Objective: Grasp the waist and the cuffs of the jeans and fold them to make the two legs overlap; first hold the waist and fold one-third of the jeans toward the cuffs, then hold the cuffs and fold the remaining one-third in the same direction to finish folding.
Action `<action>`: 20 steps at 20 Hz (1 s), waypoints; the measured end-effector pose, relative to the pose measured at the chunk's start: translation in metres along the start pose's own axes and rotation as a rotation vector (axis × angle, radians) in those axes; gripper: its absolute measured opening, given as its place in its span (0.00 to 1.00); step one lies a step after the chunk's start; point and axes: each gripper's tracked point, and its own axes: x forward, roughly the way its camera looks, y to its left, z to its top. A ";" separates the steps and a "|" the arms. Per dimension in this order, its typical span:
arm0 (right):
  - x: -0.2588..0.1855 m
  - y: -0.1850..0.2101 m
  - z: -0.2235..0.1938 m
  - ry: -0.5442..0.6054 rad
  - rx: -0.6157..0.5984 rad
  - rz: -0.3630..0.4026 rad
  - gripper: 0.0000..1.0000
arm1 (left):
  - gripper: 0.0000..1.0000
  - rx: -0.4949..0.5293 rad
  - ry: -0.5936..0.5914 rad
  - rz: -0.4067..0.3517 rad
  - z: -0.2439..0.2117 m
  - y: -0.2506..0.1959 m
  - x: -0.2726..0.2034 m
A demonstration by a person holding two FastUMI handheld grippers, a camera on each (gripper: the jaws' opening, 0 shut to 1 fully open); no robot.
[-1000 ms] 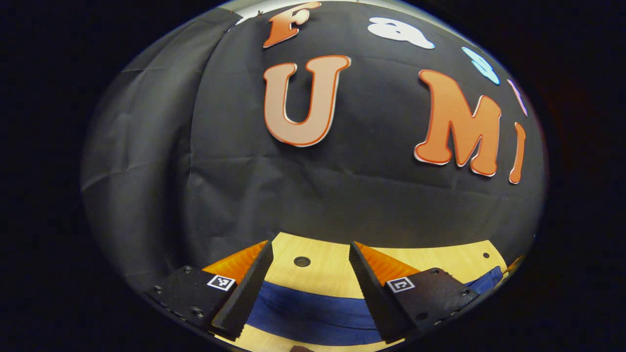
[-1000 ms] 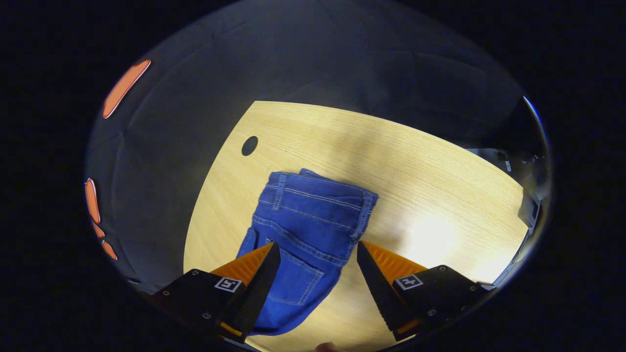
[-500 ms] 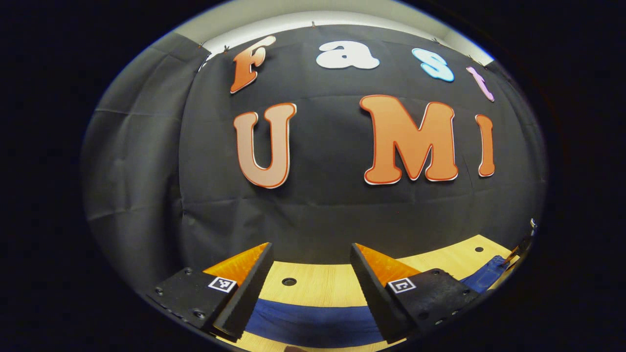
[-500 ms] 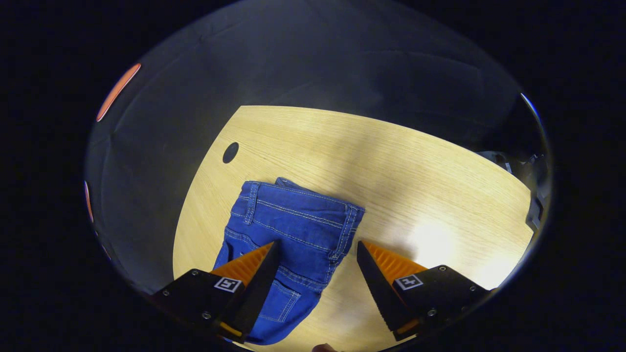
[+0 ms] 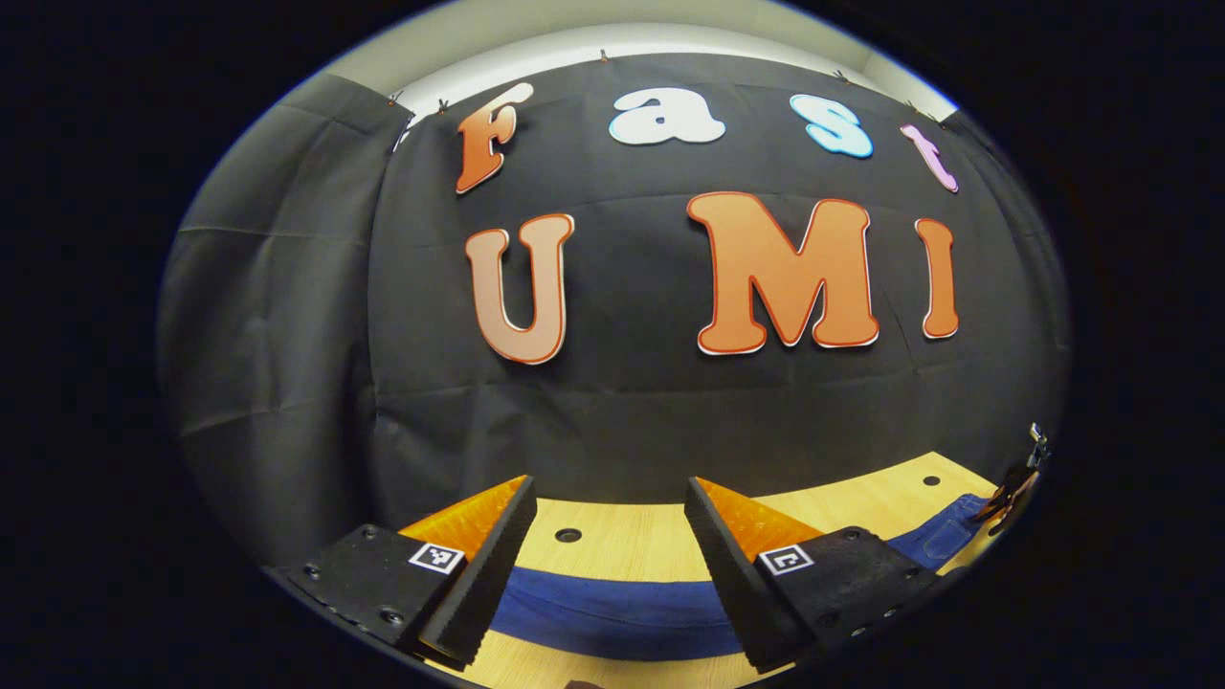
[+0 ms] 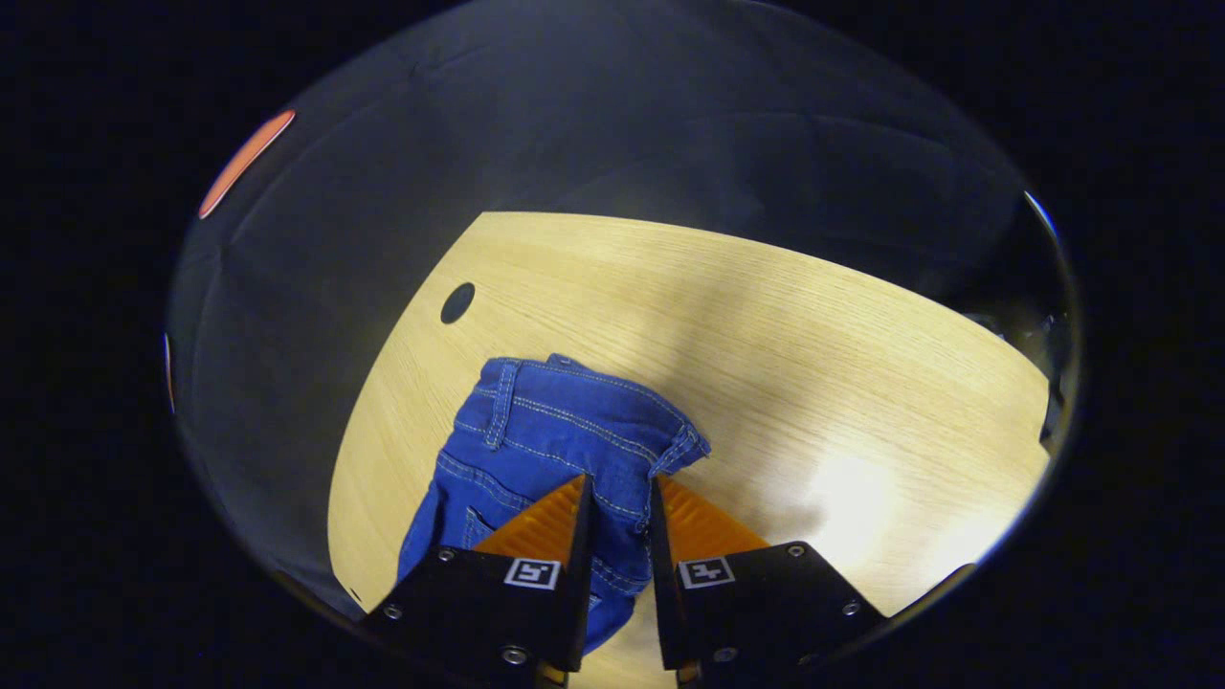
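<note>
Jeans [image 6: 555, 450] lie on the wooden table [image 6: 813, 344] in the right gripper view, waistband end farthest from the camera, denim bunched and lifted slightly at the right waist corner; right gripper [image 6: 619, 498] is clenched on the denim near that corner, both fingers pressing a fold of fabric between them with only a narrow gap left. Bare tabletop extends to the right and beyond the waistband; the left side of the jeans lies near the table's curved left edge, with a round hole [image 6: 457, 302] in the tabletop just past the waistband (apart from the fabric). In the left gripper view, left gripper [image 5: 610, 498] is released, its fingers spread wide and holding nothing; a blue band of denim lies across the table below it, clear wood beyond up to the far edge at the black cloth wall [image 5: 287, 335].
</note>
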 end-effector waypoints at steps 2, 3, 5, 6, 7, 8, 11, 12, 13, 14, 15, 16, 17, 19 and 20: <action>-0.002 0.002 0.002 -0.014 -0.005 0.033 0.31 | 0.94 0.014 0.006 0.011 -0.001 0.002 -0.007; -0.012 0.006 0.006 -0.019 -0.005 0.050 0.21 | 0.95 0.014 0.010 0.014 -0.003 0.003 -0.009; -0.023 0.014 0.010 -0.039 -0.002 0.095 0.21 | 0.96 0.005 0.011 0.009 -0.005 0.001 -0.010; -0.030 0.018 0.014 -0.056 -0.001 0.106 0.21 | 0.96 0.001 0.004 0.006 -0.004 0.002 -0.009; -0.036 0.021 0.016 -0.066 -0.008 0.113 0.21 | 0.96 -0.005 0.006 -0.003 -0.005 0.001 -0.008; -0.041 0.026 0.015 -0.085 -0.021 0.114 0.21 | 0.96 -0.009 0.006 -0.013 -0.006 0.002 -0.006; -0.056 0.038 0.016 -0.130 -0.049 0.136 0.21 | 0.96 -0.010 0.001 -0.053 -0.007 0.002 0.001; -0.063 0.038 0.019 -0.140 -0.060 0.144 0.21 | 0.96 -0.008 -0.004 -0.063 -0.007 0.004 0.003; -0.067 0.040 0.020 -0.158 -0.081 0.152 0.21 | 0.96 -0.012 -0.010 -0.074 -0.006 0.006 0.005; -0.070 0.042 0.017 -0.167 -0.098 0.152 0.20 | 0.96 -0.016 -0.011 -0.079 -0.005 0.010 0.008; -0.078 0.048 0.014 -0.186 -0.120 0.168 0.21 | 0.96 -0.027 -0.013 -0.090 -0.007 0.011 0.009; -0.079 0.051 0.011 -0.204 -0.143 0.171 0.20 | 0.96 -0.035 -0.009 -0.098 -0.008 0.012 0.010; -0.083 0.056 0.006 -0.223 -0.165 0.180 0.20 | 0.96 -0.043 -0.010 -0.104 -0.009 0.015 0.010; -0.092 0.064 0.001 -0.256 -0.199 0.197 0.20 | 0.96 -0.058 -0.003 -0.116 -0.014 0.020 0.012; -0.099 0.066 0.003 -0.277 -0.219 0.208 0.21 | 0.96 -0.066 0.001 -0.124 -0.016 0.021 0.013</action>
